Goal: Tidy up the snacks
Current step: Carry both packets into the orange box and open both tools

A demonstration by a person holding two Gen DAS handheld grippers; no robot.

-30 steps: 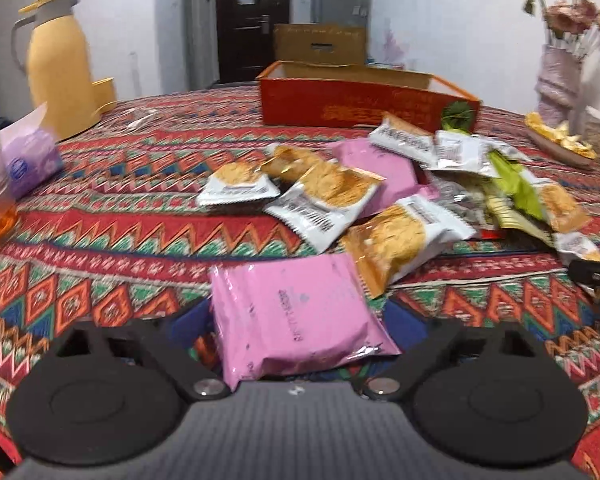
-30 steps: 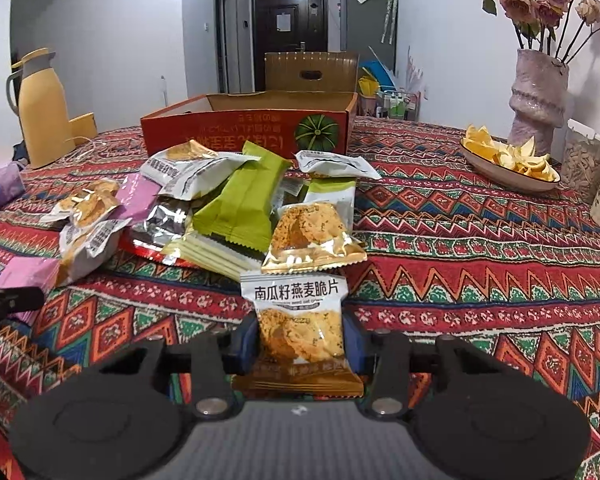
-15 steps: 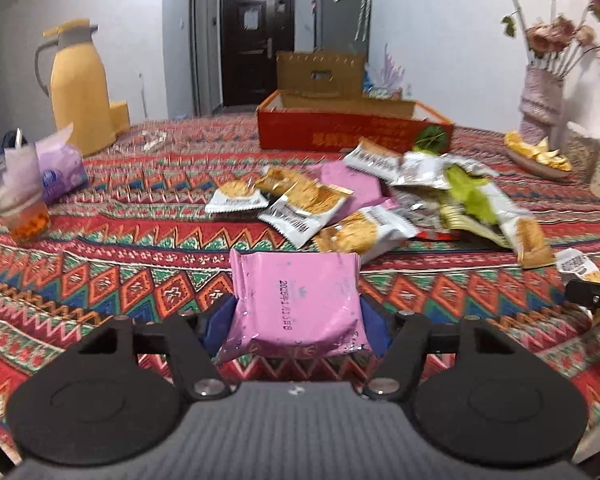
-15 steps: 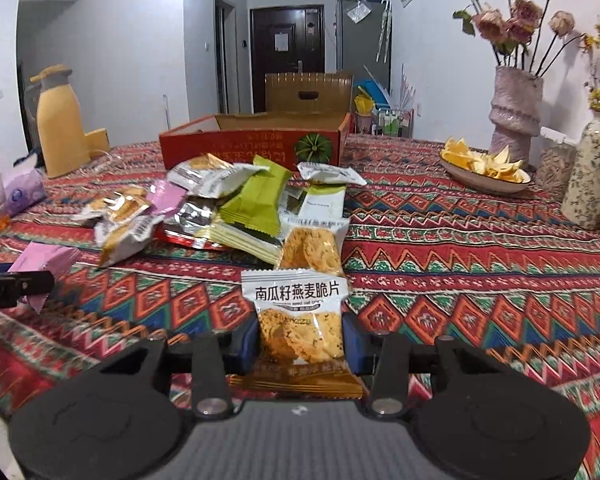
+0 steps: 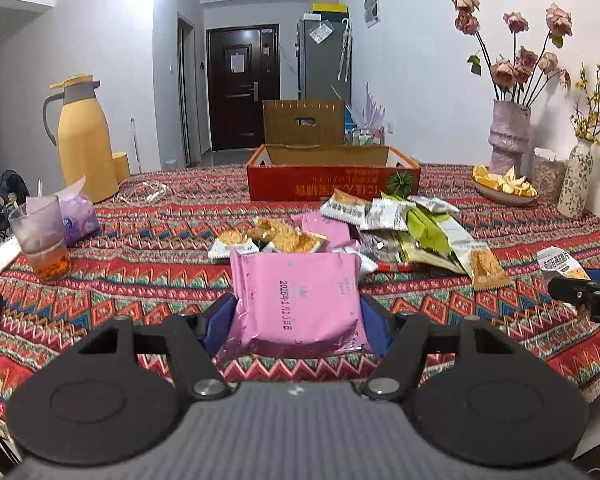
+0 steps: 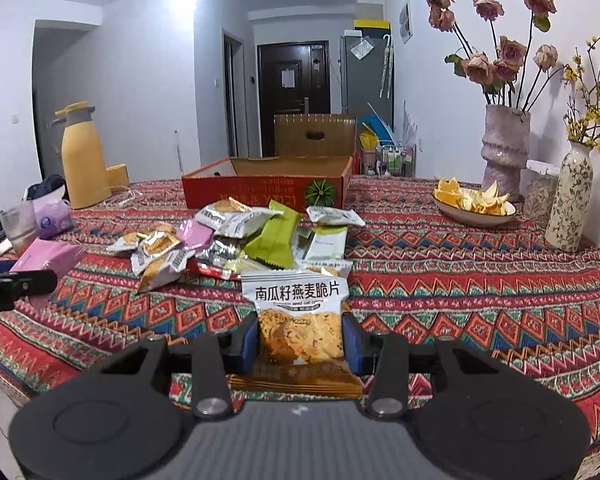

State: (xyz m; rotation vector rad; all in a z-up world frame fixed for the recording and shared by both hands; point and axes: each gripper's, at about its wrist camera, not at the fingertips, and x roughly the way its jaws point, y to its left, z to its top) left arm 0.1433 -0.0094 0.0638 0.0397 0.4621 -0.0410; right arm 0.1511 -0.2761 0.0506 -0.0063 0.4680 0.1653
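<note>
The left gripper point(image 5: 296, 320) is squeezing a pink snack pack point(image 5: 296, 300) between its two blue pads, and the pack stands up off the table. The right gripper point(image 6: 300, 338) is closed tight on an oat crisp pack point(image 6: 298, 320) — white on top with dark letters, golden crisps below. Both packs are held in the air above the table cloth point(image 6: 460, 300), which is red with zigzag patterns. A bit farther away lies the heap of snacks point(image 6: 244, 236), a mix of silver, green, pink and crisp packs all piled on each other. Behind the heap sits the red box point(image 6: 268, 190) with its top open — it looks like nothing is in the part that shows. To the left are a plastic cup point(image 5: 44, 240) with something orange at the bottom, a purple tissue pack point(image 5: 78, 216) and a tall yellow jug point(image 5: 84, 140). To the right are a bowl of orange peels point(image 6: 474, 204) and two vases with flowers point(image 6: 504, 148).
</note>
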